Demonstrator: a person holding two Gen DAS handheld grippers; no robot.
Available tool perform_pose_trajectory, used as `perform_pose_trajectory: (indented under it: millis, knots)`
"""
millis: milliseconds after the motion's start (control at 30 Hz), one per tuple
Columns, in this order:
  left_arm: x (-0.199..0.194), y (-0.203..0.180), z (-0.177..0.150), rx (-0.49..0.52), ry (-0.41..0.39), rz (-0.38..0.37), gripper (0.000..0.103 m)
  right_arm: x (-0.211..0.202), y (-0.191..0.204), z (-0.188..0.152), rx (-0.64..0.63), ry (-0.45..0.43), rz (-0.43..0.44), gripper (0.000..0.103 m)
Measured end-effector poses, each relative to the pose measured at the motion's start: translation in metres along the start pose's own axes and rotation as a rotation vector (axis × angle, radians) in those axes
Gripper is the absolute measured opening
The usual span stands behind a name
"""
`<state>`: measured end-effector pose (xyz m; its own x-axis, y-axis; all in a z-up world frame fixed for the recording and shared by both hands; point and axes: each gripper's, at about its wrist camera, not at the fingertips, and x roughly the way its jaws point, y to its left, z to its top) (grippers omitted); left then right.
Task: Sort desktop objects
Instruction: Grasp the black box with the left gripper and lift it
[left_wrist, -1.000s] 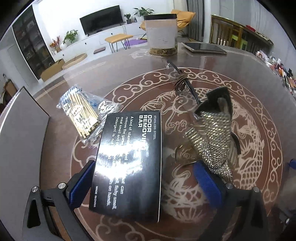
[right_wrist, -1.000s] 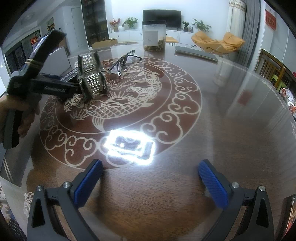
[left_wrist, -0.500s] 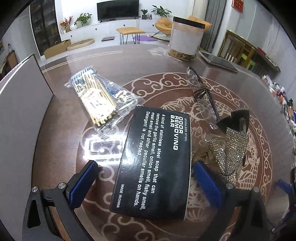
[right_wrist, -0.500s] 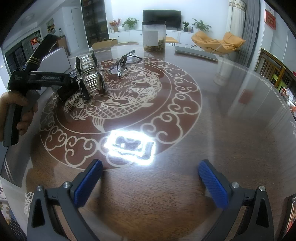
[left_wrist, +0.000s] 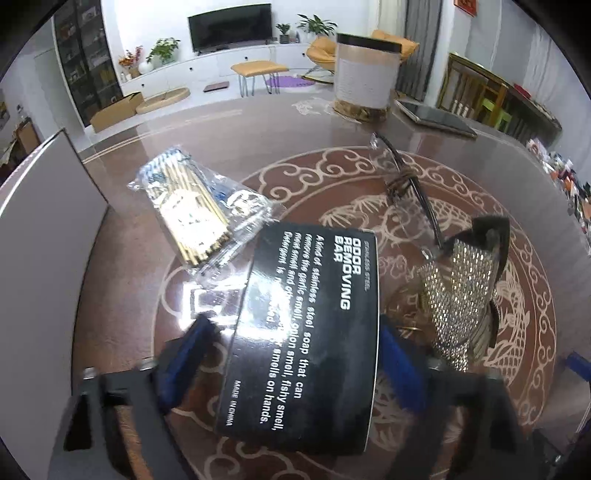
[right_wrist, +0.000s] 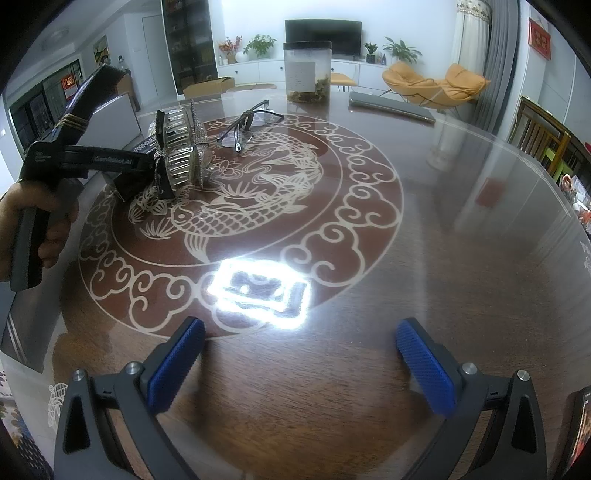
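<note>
1. Box (left_wrist: 306, 332): black carton printed "ODOR REMOVING BAR", lying flat on the table (left_wrist: 332, 122) between the blue pads of the left gripper (left_wrist: 295, 354). It sits just beside a rhinestone clip (left_wrist: 458, 295) on one side and a bag of sticks (left_wrist: 192, 210) on the other; glasses (left_wrist: 406, 184) lie farther back.
2. Step in hand, as judged: grasping the box, the first item to be sorted here. The left jaws are closing around it; the right pad appears at the box edge, while the left pad shows a small gap, so firm contact is not yet evident.
3. Next move calls for: finishing the squeeze across the box's width, then lifting it straight up so that the clip and the bag are not dragged along.
4. Left hand (right_wrist: 37, 221): wrapped round the tool's handle, gripper pitched steeply down at the table.
5. Right gripper (right_wrist: 303, 365): jaws wide apart, nothing between them, angled down over bare table well apart from the objects; it appears to wait.
</note>
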<state>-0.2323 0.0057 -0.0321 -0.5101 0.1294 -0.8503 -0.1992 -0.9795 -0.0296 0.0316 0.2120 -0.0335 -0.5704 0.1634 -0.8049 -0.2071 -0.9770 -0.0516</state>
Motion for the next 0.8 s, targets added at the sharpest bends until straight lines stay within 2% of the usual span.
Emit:
perform_pose_trajectory:
  millis: [33, 67, 200, 433, 800]
  knots:
    - [-0.002, 0.001, 0.001, -0.007, -0.001, 0.001, 0.062, 0.0, 0.0, 0.0, 0.0, 0.0, 0.0, 0.103]
    - [-0.004, 0.001, 0.002, -0.011, 0.002, 0.006, 0.058, 0.0, 0.0, 0.0, 0.001, -0.001, 0.001, 0.103]
    - [-0.007, 0.006, -0.003, -0.042, 0.012, 0.007, 0.058, -0.001, 0.0, 0.0, 0.001, -0.001, 0.001, 0.103]
    - [-0.027, 0.011, -0.034, -0.067, 0.021, 0.039, 0.058, -0.001, 0.0, 0.0, 0.002, -0.001, 0.001, 0.103]
    - [-0.077, 0.022, -0.118, -0.09, -0.013, 0.063, 0.058, 0.0, 0.001, 0.0, 0.0, 0.0, -0.002, 0.103]
